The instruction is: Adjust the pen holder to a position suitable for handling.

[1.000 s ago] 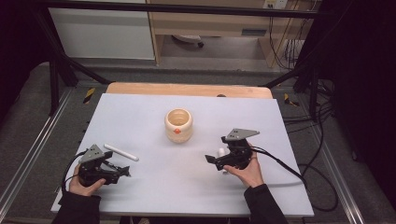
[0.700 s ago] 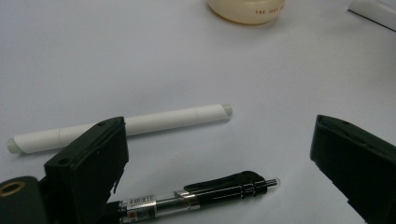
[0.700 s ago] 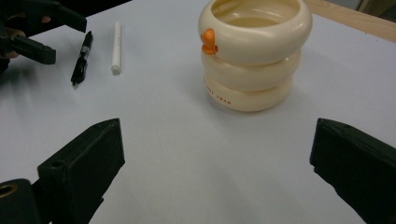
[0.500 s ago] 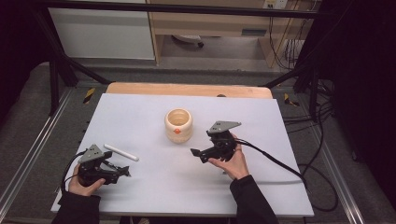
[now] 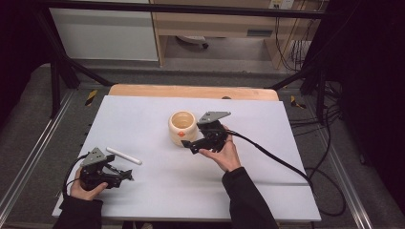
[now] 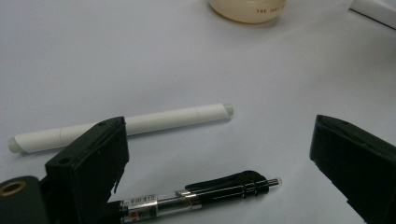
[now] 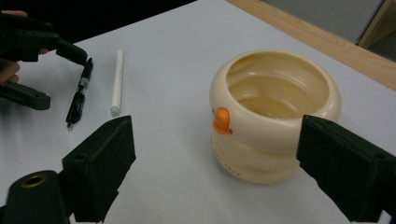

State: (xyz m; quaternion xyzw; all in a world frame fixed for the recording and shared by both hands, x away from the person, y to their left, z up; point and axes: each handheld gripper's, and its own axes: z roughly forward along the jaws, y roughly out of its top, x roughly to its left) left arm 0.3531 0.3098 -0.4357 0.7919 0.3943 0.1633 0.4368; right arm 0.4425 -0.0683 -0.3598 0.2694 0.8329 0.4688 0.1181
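Reaching toward the middle of the high view, the right gripper [image 5: 187, 144] sits just beside the cream ribbed plastic cup with an orange beak-like knob [image 5: 182, 127], its tips at the cup's lower right side. In the right gripper view the cup [image 7: 273, 116] stands upright and empty between the two black jaws, slightly right of centre; the jaws are spread wide and have just been closing a little, and neither pad presses on the cup.

At the lower left of the high view, the left gripper [image 5: 126, 177] rests in a hand [image 5: 86, 188] on the white table sheet [image 5: 267, 124], well apart from the cup. Its jaws stand open with nothing clamped between them. In the left gripper view a black and clear ballpoint pen [image 6: 205, 193] lies on the sheet between the jaws, its near end hidden behind the left jaw, and a white cylindrical stick of chalk-like material [image 6: 159, 120] lies just beyond it, nearly parallel. The stick [image 5: 123, 156] shows in the high view just above the left gripper, slanting down to the right.
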